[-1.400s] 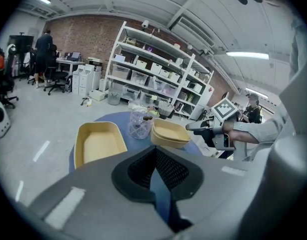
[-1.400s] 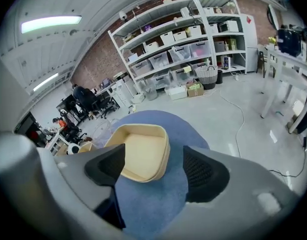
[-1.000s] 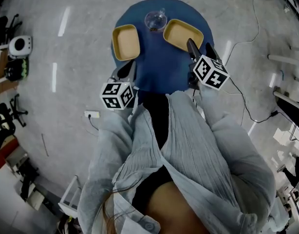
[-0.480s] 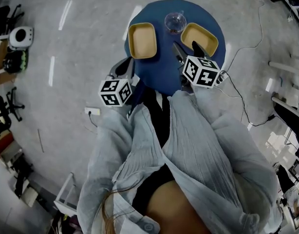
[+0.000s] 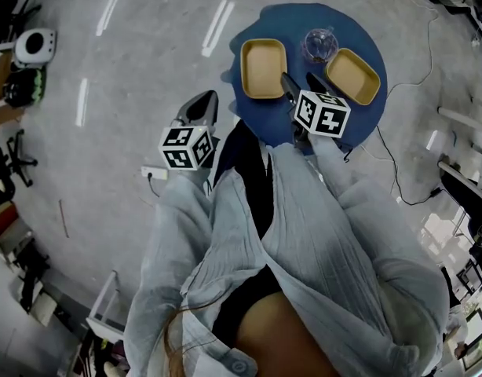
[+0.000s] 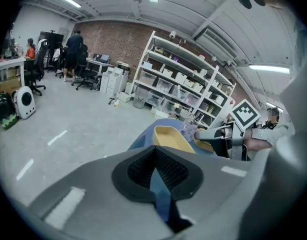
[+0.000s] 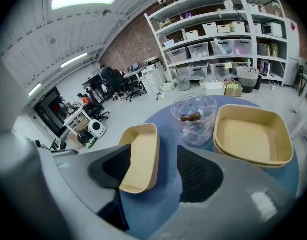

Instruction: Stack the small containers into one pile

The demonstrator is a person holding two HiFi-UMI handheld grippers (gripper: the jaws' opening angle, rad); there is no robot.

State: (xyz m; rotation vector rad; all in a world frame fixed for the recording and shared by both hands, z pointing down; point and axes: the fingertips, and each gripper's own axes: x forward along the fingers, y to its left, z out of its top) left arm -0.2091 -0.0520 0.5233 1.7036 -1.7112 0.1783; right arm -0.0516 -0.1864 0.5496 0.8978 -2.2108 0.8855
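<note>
Two tan containers sit on the round blue table (image 5: pixel 304 124): the left one (image 5: pixel 263 67) (image 7: pixel 141 156) and the right one (image 5: pixel 352 75) (image 7: pixel 253 136), whose rim looks doubled. My right gripper (image 5: pixel 300 81) (image 7: pixel 151 156) hovers at the left container's near right corner. Its jaws are closing, with that rim between them. The right pad (image 7: pixel 193 171) stands apart from the rim. My left gripper (image 5: pixel 200 104) (image 6: pixel 154 151) hangs over the floor left of the table, its pads together with nothing in them.
A clear glass bowl (image 5: pixel 319 44) (image 7: pixel 195 118) with small dark things inside stands between the two containers at the back. Cables (image 5: pixel 398 171) trail on the floor right of the table. Shelving (image 7: pixel 228 29) and desks with people stand far off.
My right gripper has moved from the right container leftward to the left container's corner, and its jaws have narrowed. The left gripper has kept its place off the table's edge.
</note>
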